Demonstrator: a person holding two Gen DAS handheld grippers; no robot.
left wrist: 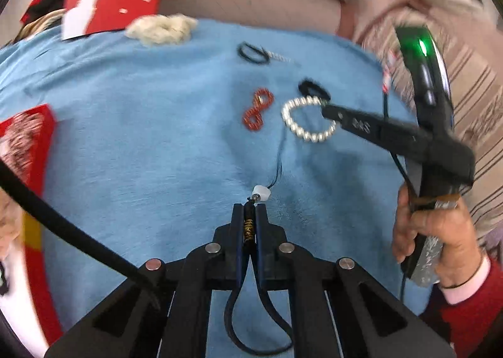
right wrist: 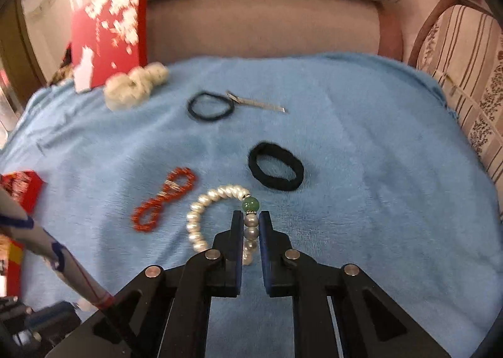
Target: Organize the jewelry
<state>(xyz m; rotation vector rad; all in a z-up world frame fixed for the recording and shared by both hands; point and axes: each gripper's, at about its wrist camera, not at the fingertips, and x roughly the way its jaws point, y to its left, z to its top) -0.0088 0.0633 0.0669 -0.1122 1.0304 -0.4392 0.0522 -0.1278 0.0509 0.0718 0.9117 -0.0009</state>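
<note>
My left gripper [left wrist: 250,205] is shut on a black cord necklace [left wrist: 249,229] with a gold winding. Its white bead [left wrist: 261,192] lies just past the fingertips on the blue cloth [left wrist: 125,153], and a loop of the cord hangs under the jaws. My right gripper [right wrist: 251,216] is shut on a pearl bracelet [right wrist: 201,210], with grey pearls squeezed between the pads just below its green bead [right wrist: 250,204]. In the left wrist view the right gripper [left wrist: 325,106] reaches in from the right onto the pearl bracelet [left wrist: 290,120], held by a person's hand [left wrist: 433,232].
On the cloth [right wrist: 377,169] lie a red bead bracelet [right wrist: 163,200], a thick black hair tie [right wrist: 276,166], a thin black hair tie [right wrist: 210,106], a silver hair clip [right wrist: 257,103] and a white scrunchie [right wrist: 135,84]. A red box [right wrist: 107,37] stands at the back left, another red box [right wrist: 22,188] at the left edge.
</note>
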